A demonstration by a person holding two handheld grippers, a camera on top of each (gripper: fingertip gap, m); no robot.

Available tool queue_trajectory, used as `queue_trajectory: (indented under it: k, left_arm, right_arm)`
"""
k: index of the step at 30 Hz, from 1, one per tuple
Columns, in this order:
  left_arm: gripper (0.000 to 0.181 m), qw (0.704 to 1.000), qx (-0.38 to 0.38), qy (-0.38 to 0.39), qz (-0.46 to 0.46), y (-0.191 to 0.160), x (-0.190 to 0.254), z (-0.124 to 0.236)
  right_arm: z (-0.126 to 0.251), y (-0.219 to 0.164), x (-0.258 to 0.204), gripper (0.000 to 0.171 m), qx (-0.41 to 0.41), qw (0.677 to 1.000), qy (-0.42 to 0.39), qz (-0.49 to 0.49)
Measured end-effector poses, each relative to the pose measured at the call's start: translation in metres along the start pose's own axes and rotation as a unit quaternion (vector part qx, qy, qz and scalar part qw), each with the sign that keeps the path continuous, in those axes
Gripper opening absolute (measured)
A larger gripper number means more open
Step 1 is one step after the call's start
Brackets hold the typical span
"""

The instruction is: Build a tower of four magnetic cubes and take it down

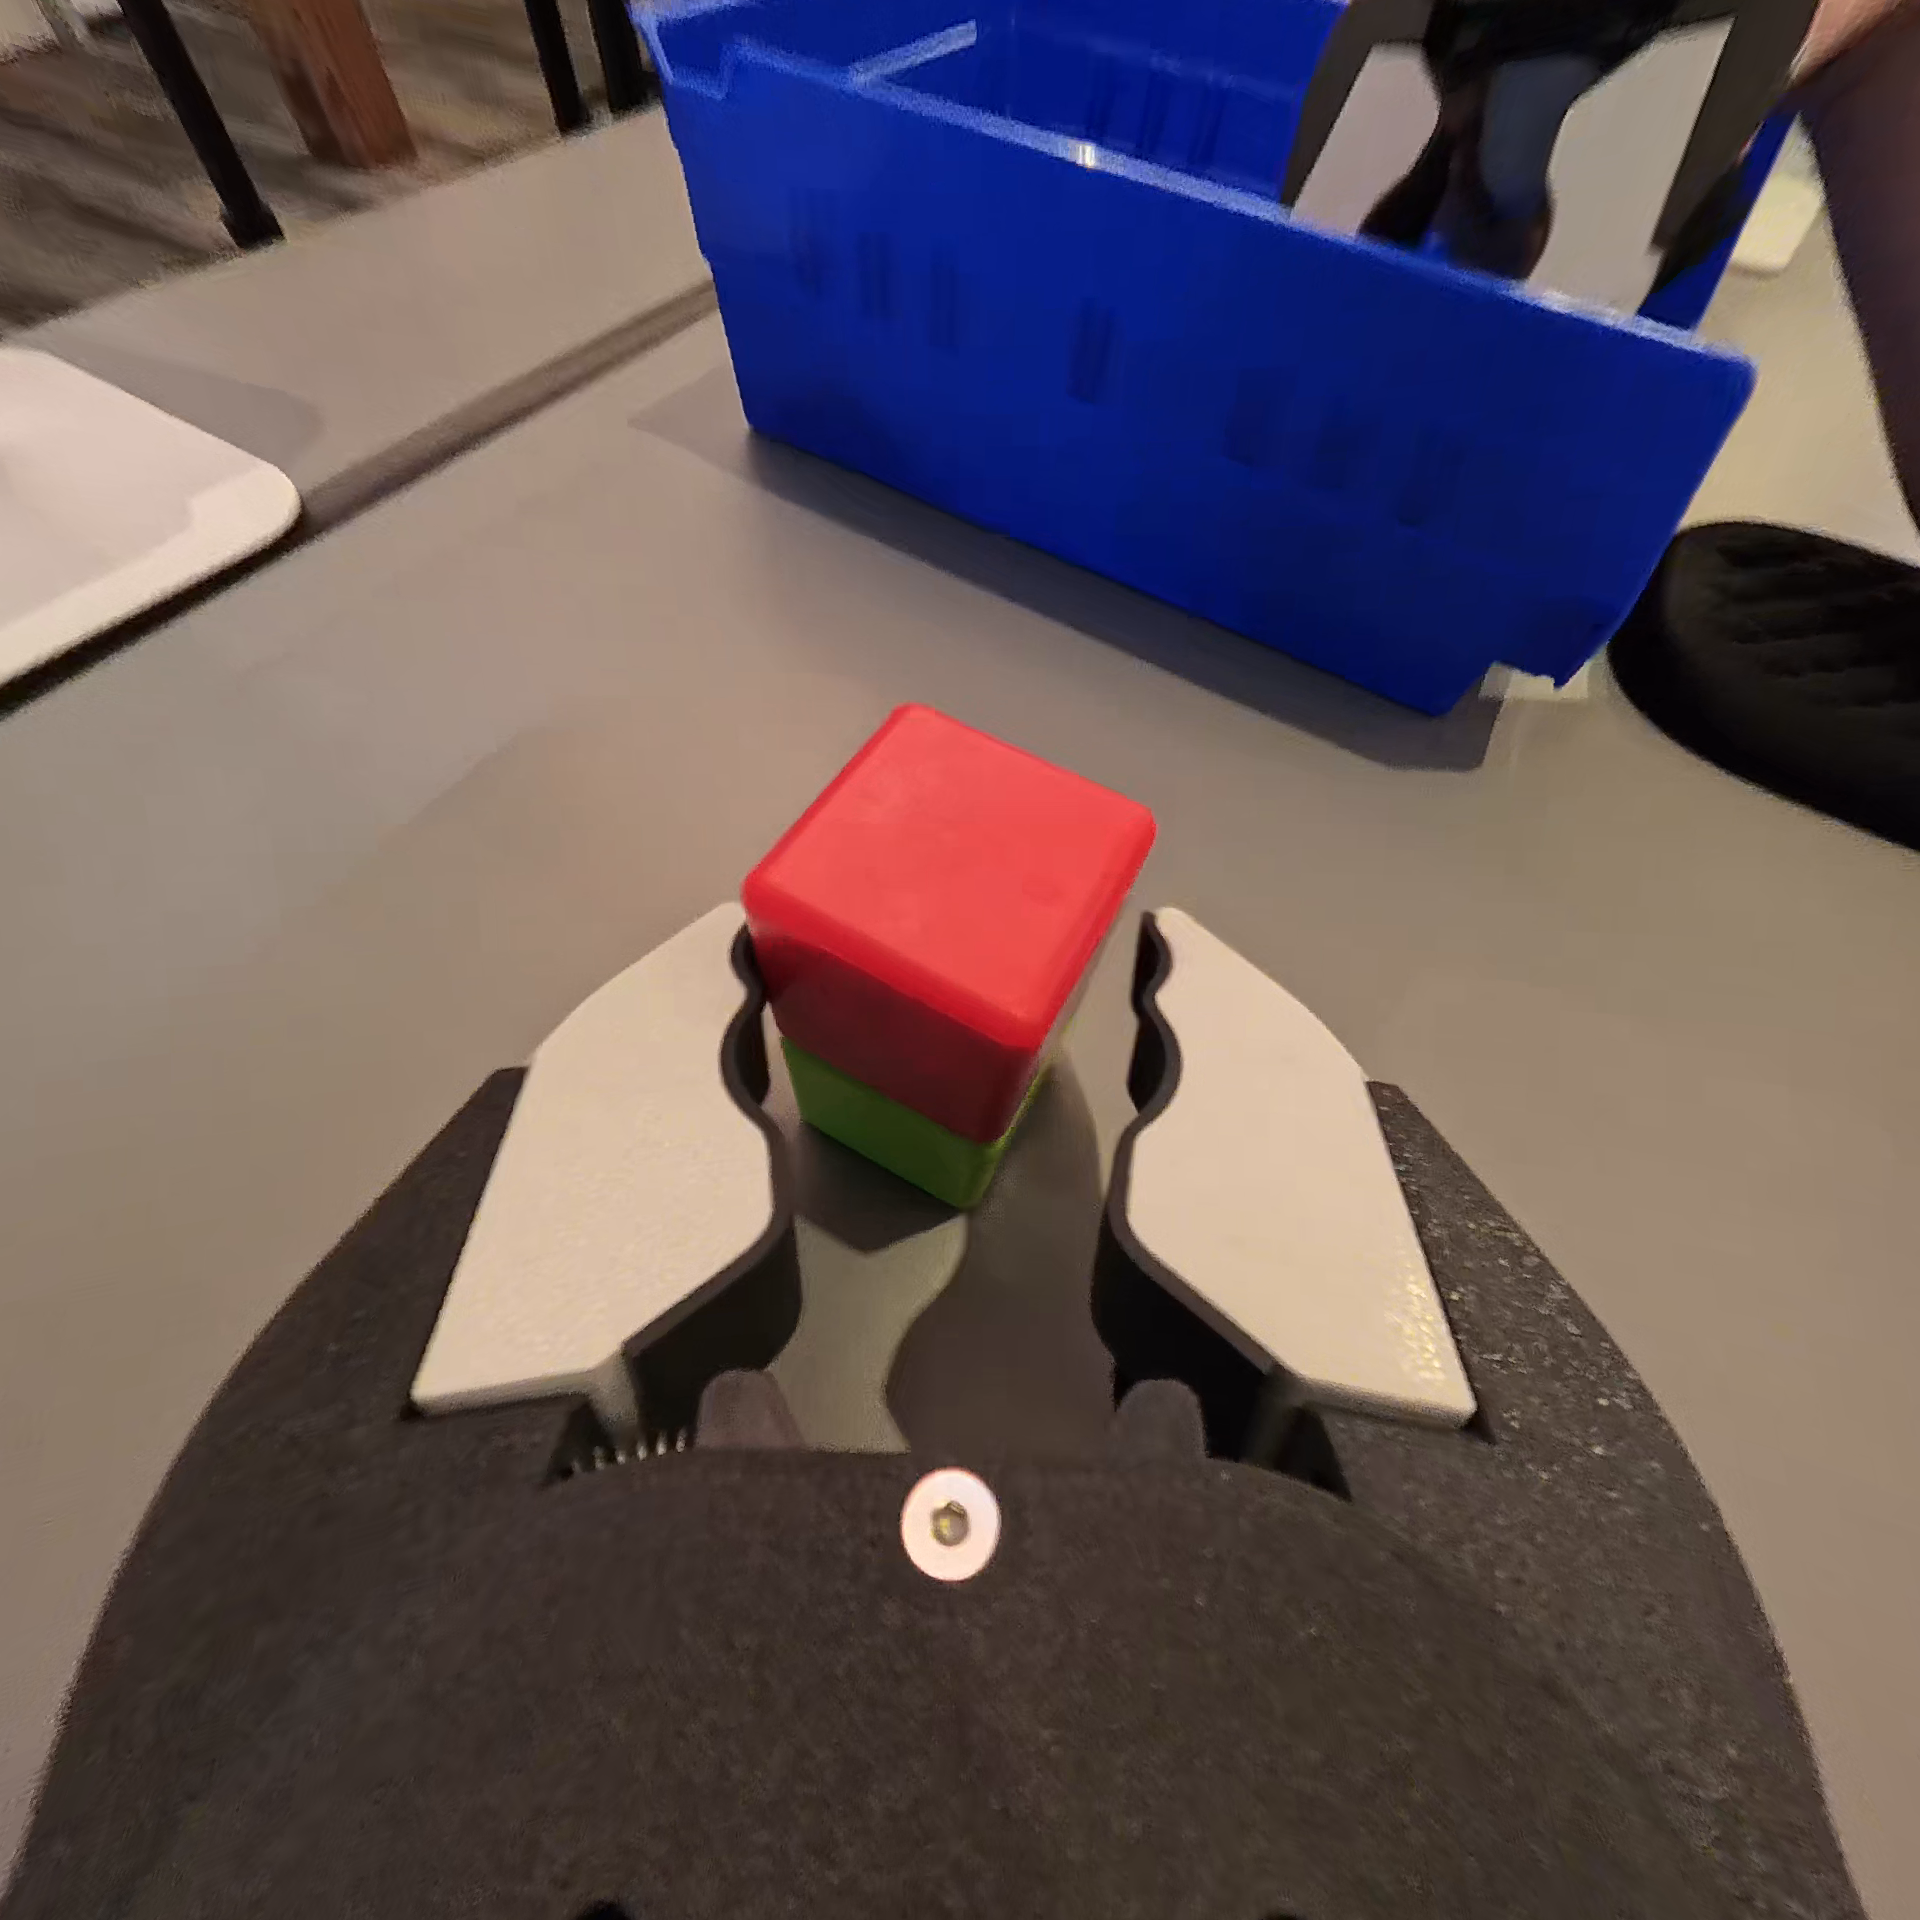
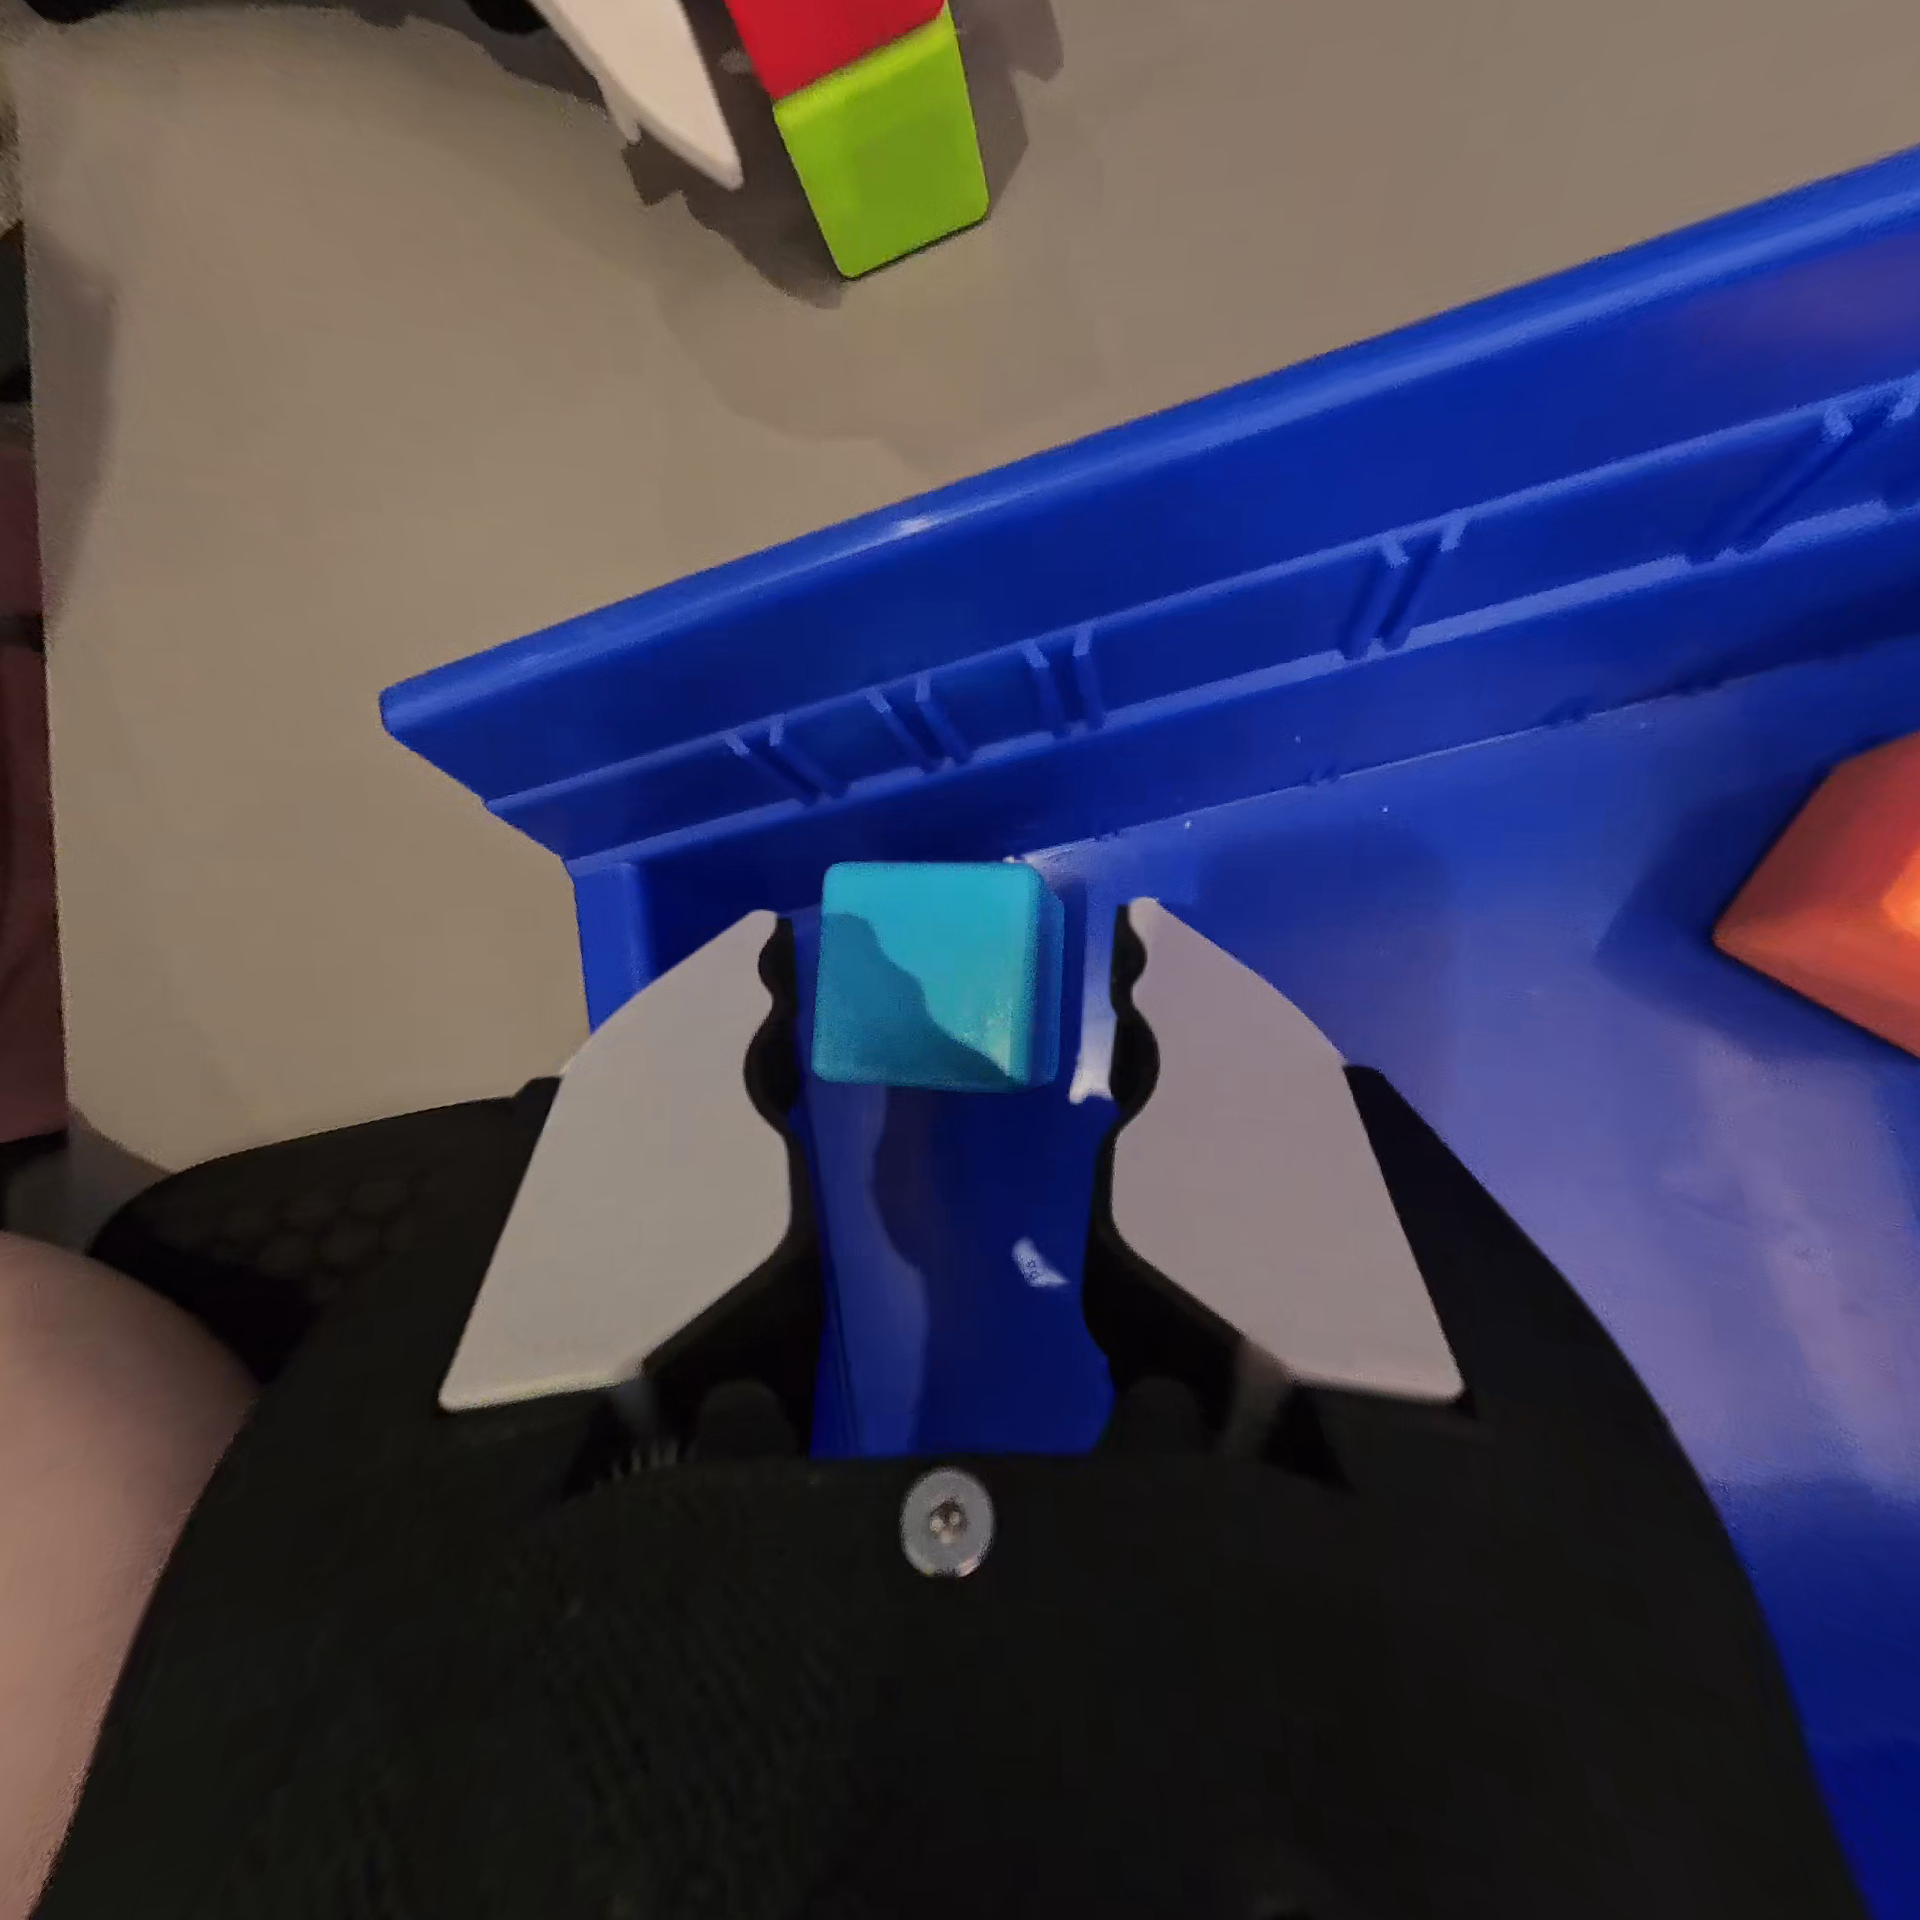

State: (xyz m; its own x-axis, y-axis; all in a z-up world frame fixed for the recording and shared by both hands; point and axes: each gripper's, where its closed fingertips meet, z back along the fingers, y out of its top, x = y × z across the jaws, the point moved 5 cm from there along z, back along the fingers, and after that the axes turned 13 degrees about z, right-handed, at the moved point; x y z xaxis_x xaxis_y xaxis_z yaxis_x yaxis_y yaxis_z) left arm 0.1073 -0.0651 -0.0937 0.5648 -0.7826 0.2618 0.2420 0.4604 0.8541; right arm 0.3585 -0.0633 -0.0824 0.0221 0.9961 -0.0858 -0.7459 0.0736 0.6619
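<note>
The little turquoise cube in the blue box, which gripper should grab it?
Probably the right gripper: the turquoise plastic cube already sits between its open fingers. The left gripper straddles the red-on-green stack.

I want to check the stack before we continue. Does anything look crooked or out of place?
Slightly. The red cube sits turned a little on the green cube, so their edges do not line up. Otherwise nothing stands out: the teal cube and an orange one lie in the blue bin.
</note>
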Motion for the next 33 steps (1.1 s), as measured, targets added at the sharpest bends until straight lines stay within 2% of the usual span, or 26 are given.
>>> queue_trajectory:
  k: [4, 6, 10, 13, 16, 20, 26, 29, 31, 33]
  left_arm:
    - [0.078, 0.999, -0.053, 0.009, 0.012, -0.011, 0.001, -0.005]
    - [0.076, 0.997, -0.070, 0.020, 0.010, -0.015, 0.000, -0.006]
    - [0.070, 0.993, -0.109, 0.051, -0.004, -0.023, -0.004, -0.011]
    - [0.061, 0.990, -0.129, 0.062, -0.014, -0.026, -0.004, -0.014]
    - [0.060, 0.990, -0.129, 0.060, -0.015, -0.027, -0.004, -0.014]
    - [0.059, 0.990, -0.133, 0.042, -0.017, -0.027, -0.002, -0.013]
    - [0.059, 0.990, -0.135, 0.035, -0.021, -0.028, -0.001, -0.013]
    - [0.059, 0.990, -0.136, 0.037, -0.029, -0.028, 0.000, -0.013]
    - [0.059, 0.990, -0.136, 0.036, -0.030, -0.028, 0.000, -0.013]
    - [0.059, 0.990, -0.137, 0.035, -0.030, -0.028, 0.000, -0.013]
  right_arm:
    - [0.016, -0.001, 0.007, 0.065, -0.015, 0.999, -0.048, -0.021]
    - [0.033, 0.008, 0.008, 0.065, -0.009, 0.996, -0.090, -0.010]
    - [0.069, 0.051, -0.008, 0.064, 0.031, 0.982, -0.175, 0.063]
    - [0.077, 0.096, -0.027, 0.064, 0.066, 0.967, -0.208, 0.135]
    - [0.055, 0.137, -0.039, 0.065, 0.101, 0.962, -0.177, 0.183]
    - [0.003, 0.175, -0.033, 0.067, 0.099, 0.965, -0.149, 0.190]
    - [-0.075, 0.172, -0.013, 0.066, 0.013, 0.977, -0.120, 0.177]
    - [-0.096, 0.172, -0.011, 0.062, -0.003, 0.981, -0.101, 0.163]
    - [-0.104, 0.167, -0.010, 0.047, -0.027, 0.982, -0.091, 0.165]
    - [-0.108, 0.165, -0.008, 0.049, -0.029, 0.984, -0.085, 0.157]
